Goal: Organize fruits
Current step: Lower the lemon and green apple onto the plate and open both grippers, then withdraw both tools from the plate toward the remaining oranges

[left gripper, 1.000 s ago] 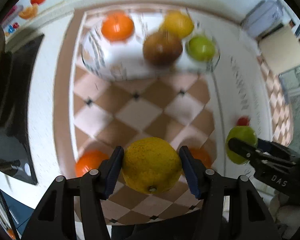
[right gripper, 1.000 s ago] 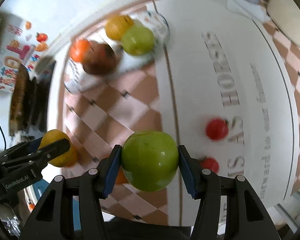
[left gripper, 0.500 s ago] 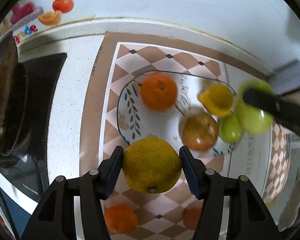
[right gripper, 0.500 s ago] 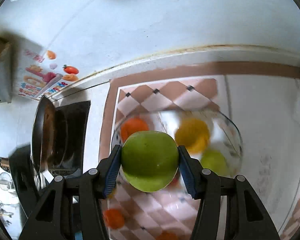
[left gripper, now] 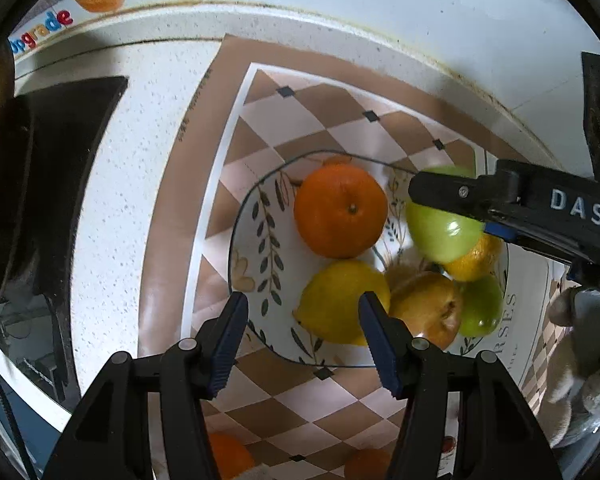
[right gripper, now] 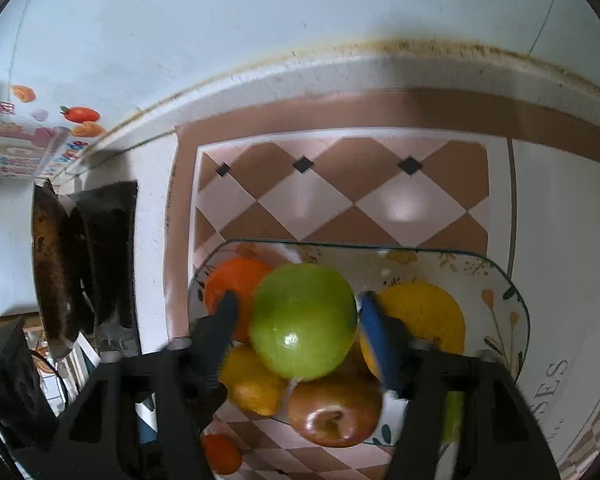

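A glass plate with a leaf pattern [left gripper: 256, 232] [right gripper: 496, 276] sits on the checkered mat and holds several fruits. My left gripper [left gripper: 302, 334] is open and empty just above the plate's near edge, over a yellow lemon [left gripper: 336, 300] that lies in the plate. An orange [left gripper: 340, 210] [right gripper: 232, 280], a brown pear [left gripper: 424, 308] [right gripper: 336, 412], another yellow fruit [left gripper: 476, 258] [right gripper: 420, 316] and a small green apple [left gripper: 482, 306] also lie there. My right gripper [right gripper: 296, 320] [left gripper: 452, 208] holds a big green apple [right gripper: 304, 320] [left gripper: 440, 232] over the plate.
A dark pan on a black stove [left gripper: 28, 200] [right gripper: 72, 264] stands to the left. Loose oranges [left gripper: 228, 456] [right gripper: 220, 454] lie on the checkered mat [left gripper: 312, 116] near the front. A white mat with lettering [right gripper: 560, 380] lies right. The wall runs along the back.
My left gripper has opened and the lemon it held now lies in the plate. Both grippers moved closer over the plate; the right one still carries the green apple.
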`<state>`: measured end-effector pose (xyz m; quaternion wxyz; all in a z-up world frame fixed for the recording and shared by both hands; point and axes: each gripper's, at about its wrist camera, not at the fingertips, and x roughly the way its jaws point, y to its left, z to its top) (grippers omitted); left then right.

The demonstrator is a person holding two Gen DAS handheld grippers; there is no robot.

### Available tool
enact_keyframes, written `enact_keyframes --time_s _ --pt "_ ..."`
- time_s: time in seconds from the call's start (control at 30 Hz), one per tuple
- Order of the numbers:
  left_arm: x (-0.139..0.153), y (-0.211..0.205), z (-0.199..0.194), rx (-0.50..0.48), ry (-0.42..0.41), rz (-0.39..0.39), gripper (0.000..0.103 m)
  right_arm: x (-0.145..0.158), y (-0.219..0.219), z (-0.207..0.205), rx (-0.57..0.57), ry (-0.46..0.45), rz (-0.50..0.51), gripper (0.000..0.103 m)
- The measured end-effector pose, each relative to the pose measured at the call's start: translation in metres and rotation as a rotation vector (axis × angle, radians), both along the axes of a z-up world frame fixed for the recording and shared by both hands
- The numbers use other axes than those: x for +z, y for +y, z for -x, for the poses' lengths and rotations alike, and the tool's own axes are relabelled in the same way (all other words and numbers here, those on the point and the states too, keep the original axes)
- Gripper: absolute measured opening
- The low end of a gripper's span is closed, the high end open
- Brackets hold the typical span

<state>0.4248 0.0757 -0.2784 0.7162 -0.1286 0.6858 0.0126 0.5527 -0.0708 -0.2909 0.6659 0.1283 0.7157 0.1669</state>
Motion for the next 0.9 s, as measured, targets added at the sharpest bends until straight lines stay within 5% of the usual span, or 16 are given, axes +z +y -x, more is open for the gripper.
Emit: enact_keyframes --time_s 0.17,0.5,0.9 --pt "0.003 0.004 0.001 -0.002 0.005 -0.020 0.084 0.016 -0.006 0.003 0.007 -0.042 0.047 0.090" --pt "0.015 0.013 0.024 -0.033 -0.029 -0.111 0.088 0.042 -0.041 0.062 -0.001 -0.174 0.266 0.094" --pt "0.062 0.004 0.070 -0.109 -0.188 -0.215 0.088 0.081 -0.068 0.159 -0.072 -0.282 0.340 0.095"
